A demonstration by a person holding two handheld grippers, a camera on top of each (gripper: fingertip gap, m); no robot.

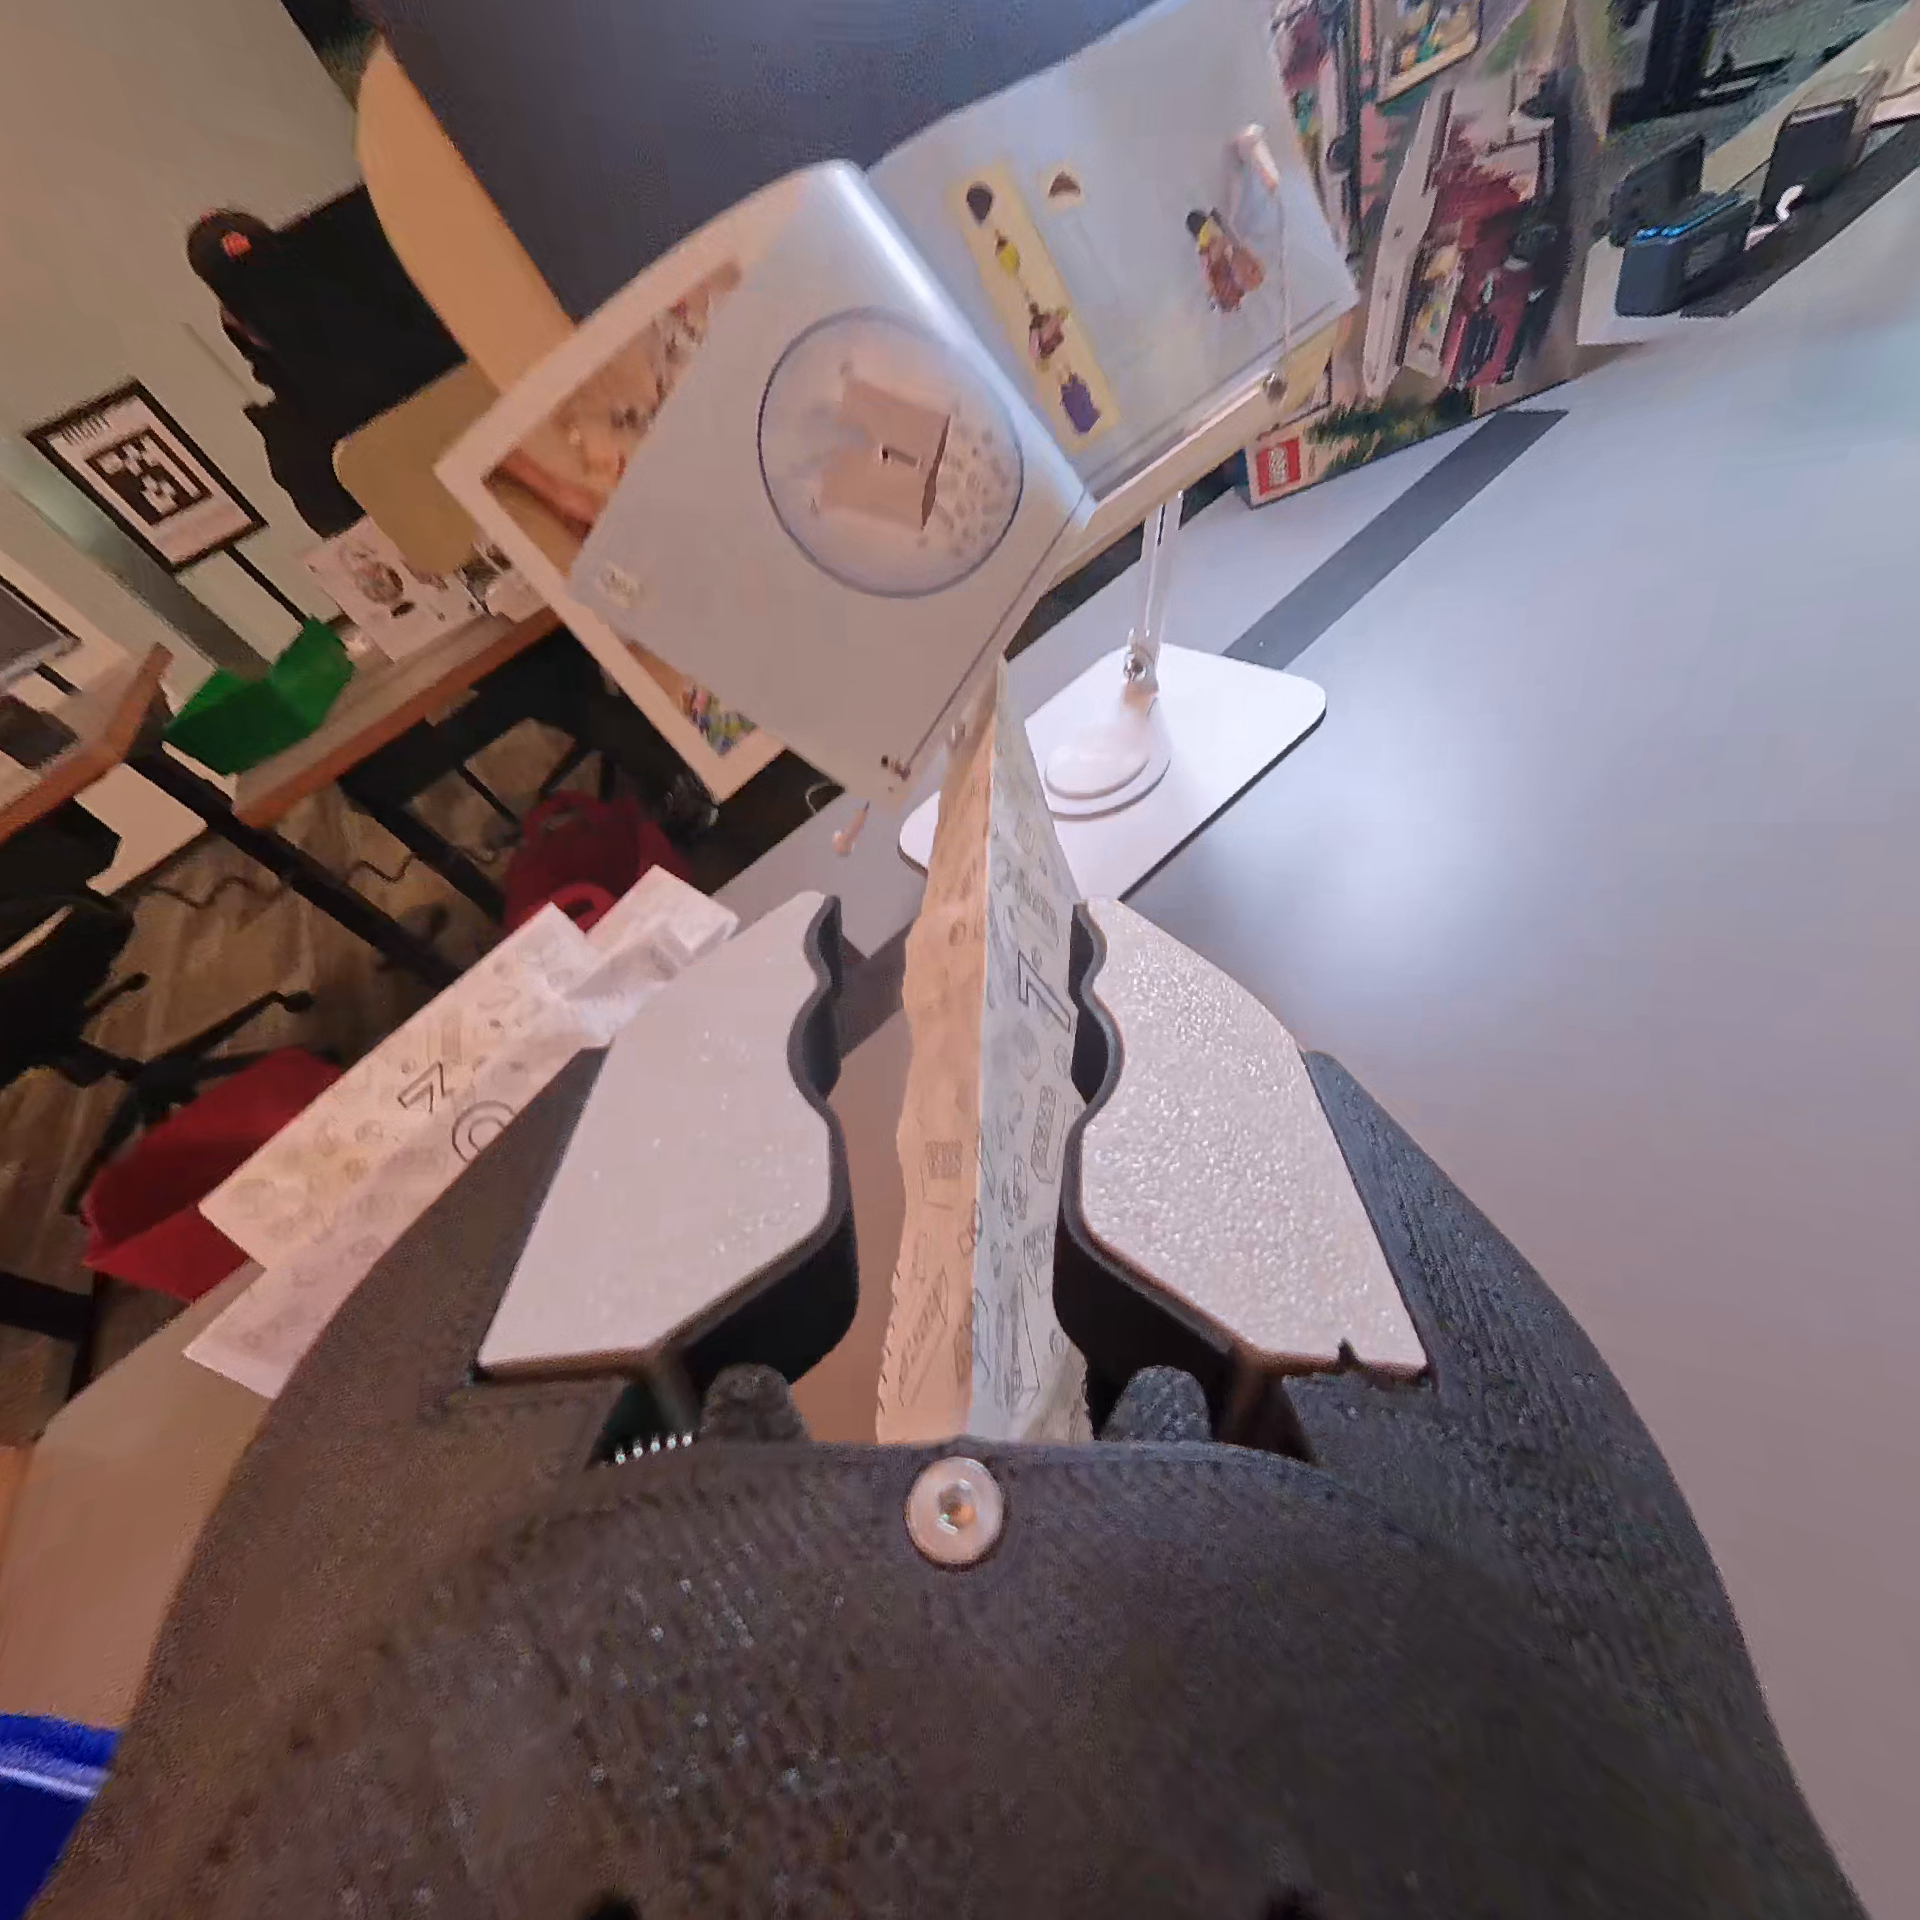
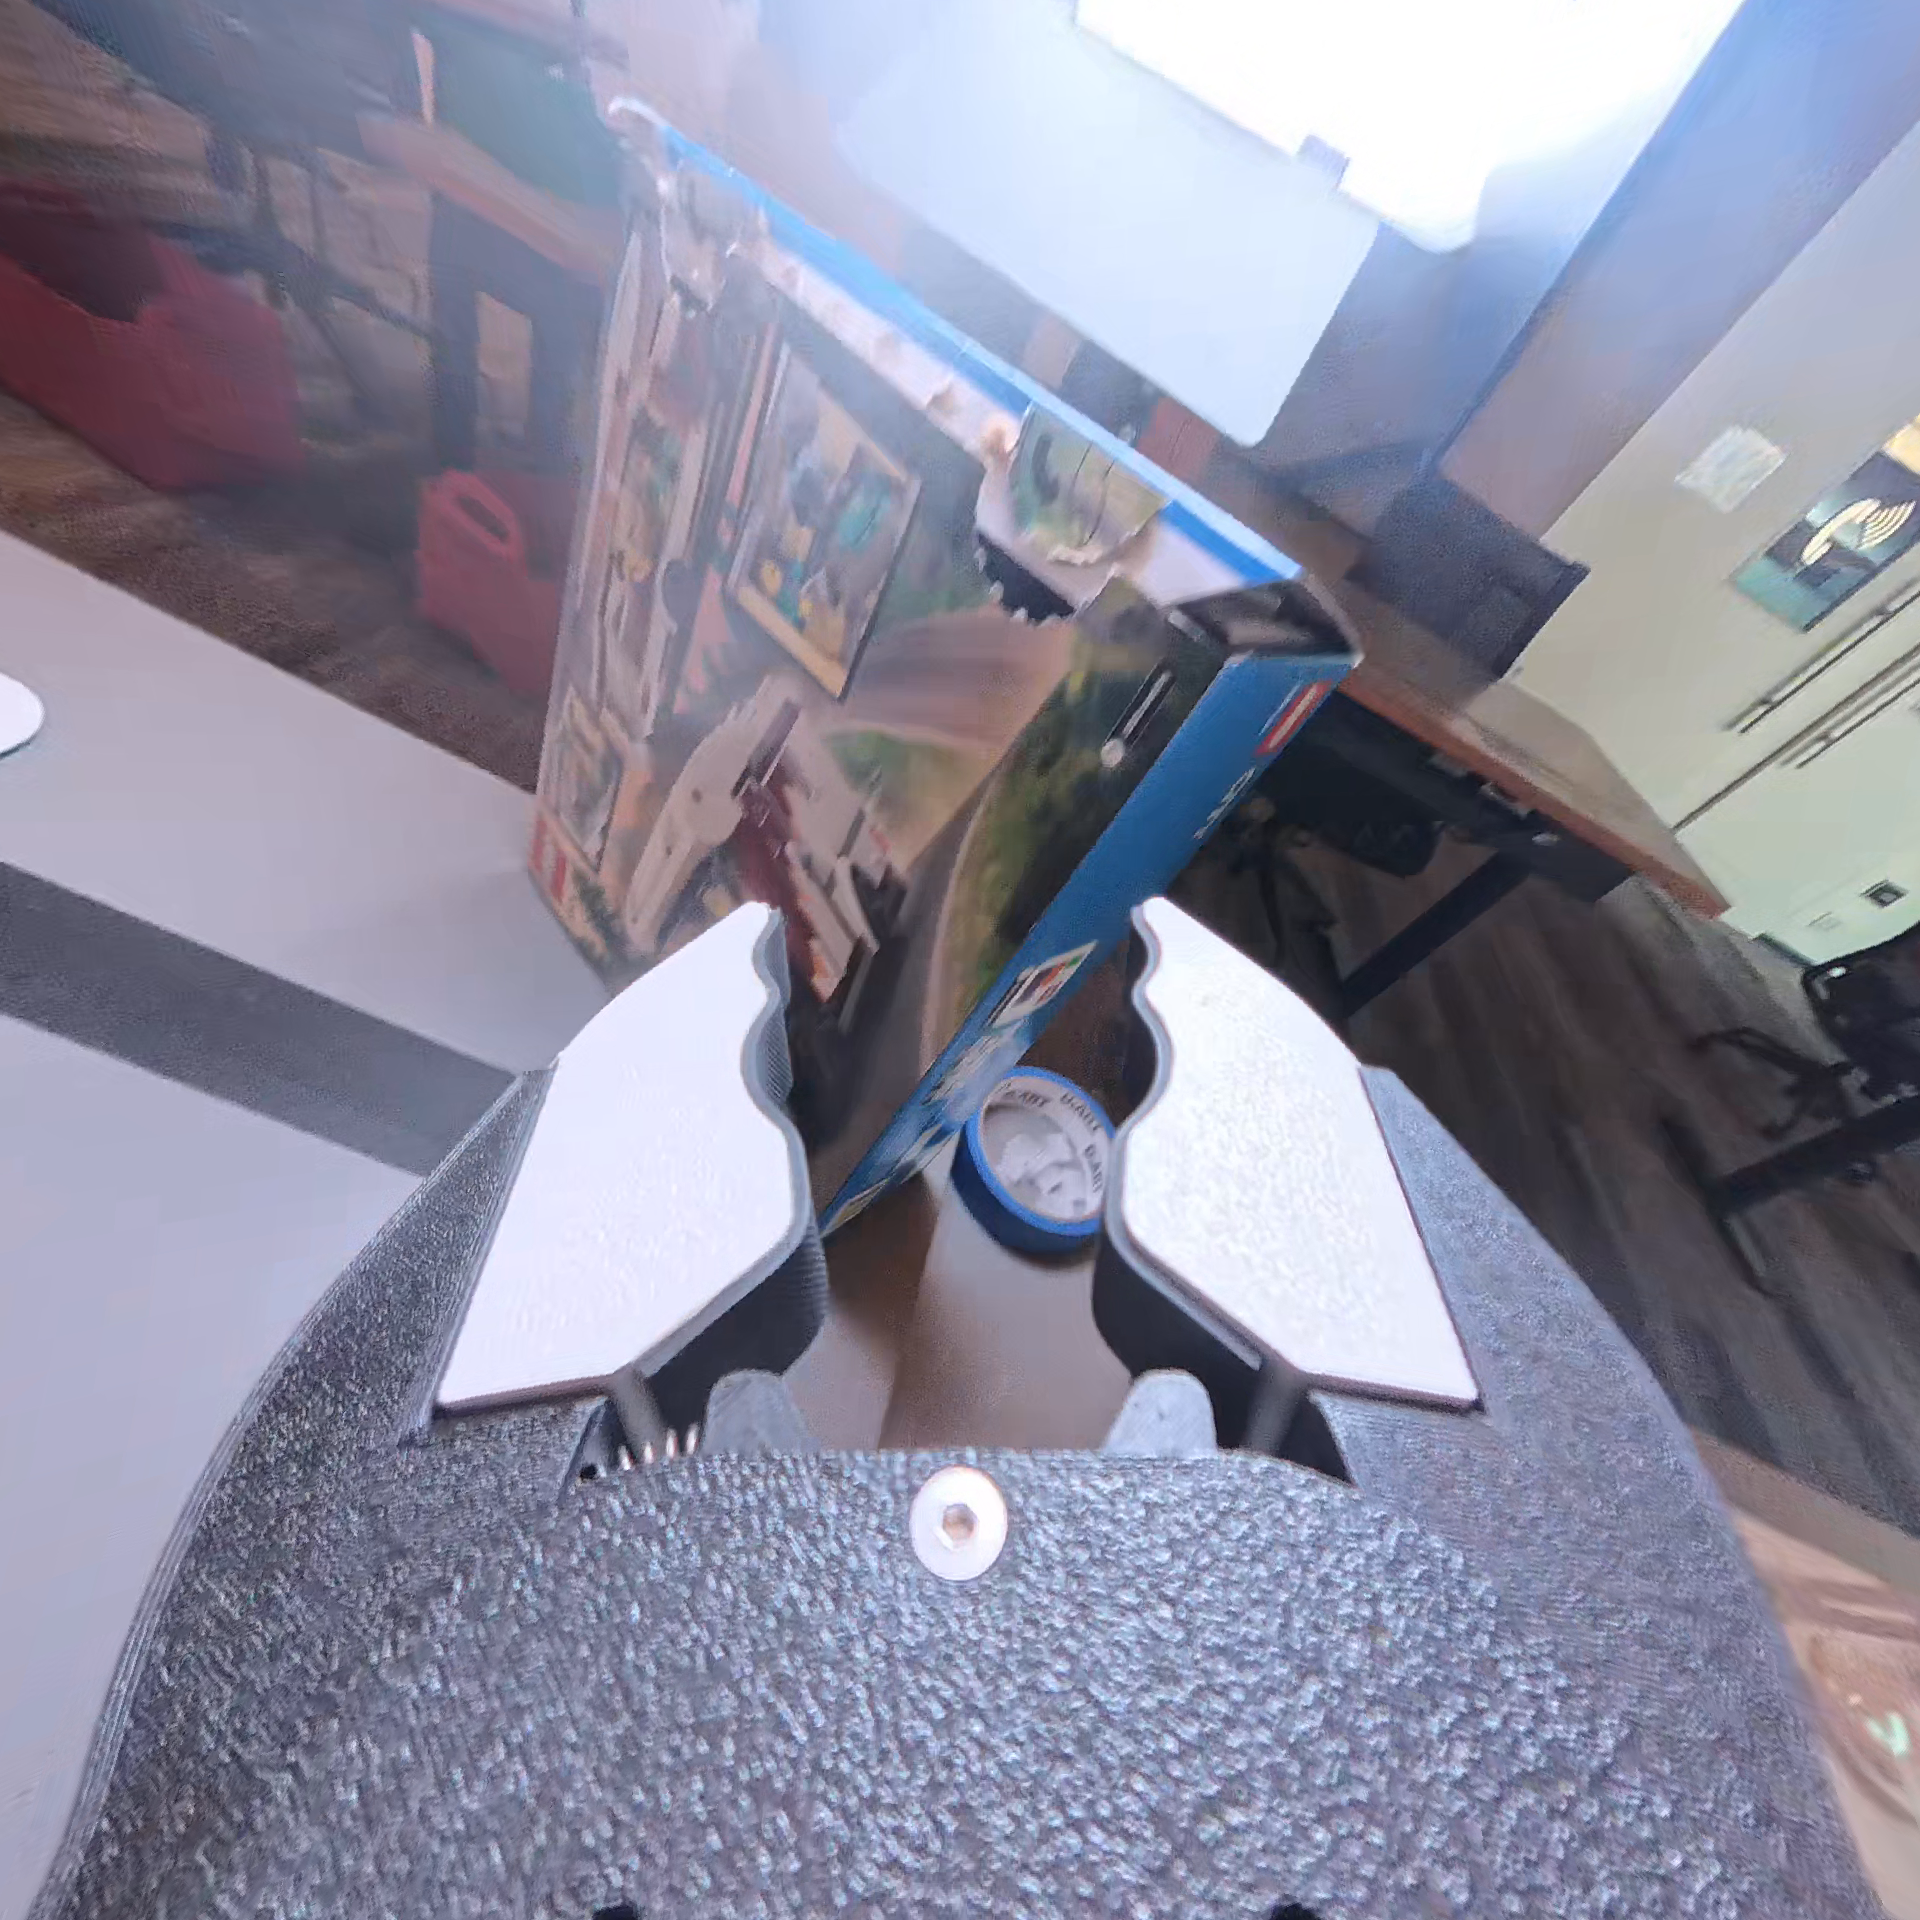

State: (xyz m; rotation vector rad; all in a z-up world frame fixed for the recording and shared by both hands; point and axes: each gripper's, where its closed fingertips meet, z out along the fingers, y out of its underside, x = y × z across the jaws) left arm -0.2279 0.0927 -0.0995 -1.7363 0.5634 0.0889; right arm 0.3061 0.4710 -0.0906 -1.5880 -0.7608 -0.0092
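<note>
Left gripper [image 1: 956, 925] is tilted, pointed across the pale grey surface [image 1: 1558, 935] toward a white stand with a flat base [image 1: 1226, 717]. Its jaws are part-way apart; a white paper bag printed with line drawings [image 1: 997, 1122] stands edge-on between them. The bag lies against the right-hand pad, while a clear gap is seen at the left-hand pad, so the bag is not clamped. The bag's lower end is hidden behind the gripper body. An open instruction booklet with pale blue pages [image 1: 831, 468] is carried on the stand; more printed paper bags [image 1: 416, 1122] lie to the left.

Right gripper [image 2: 956, 935] is held with jaws wide, nothing between the pads. A colourful cardboard toy box with blue edge [image 2: 831, 675] stands ahead, blurred. A blue tape roll [image 2: 1039, 1164] lies just beside the box, partly cut off by the right finger.
</note>
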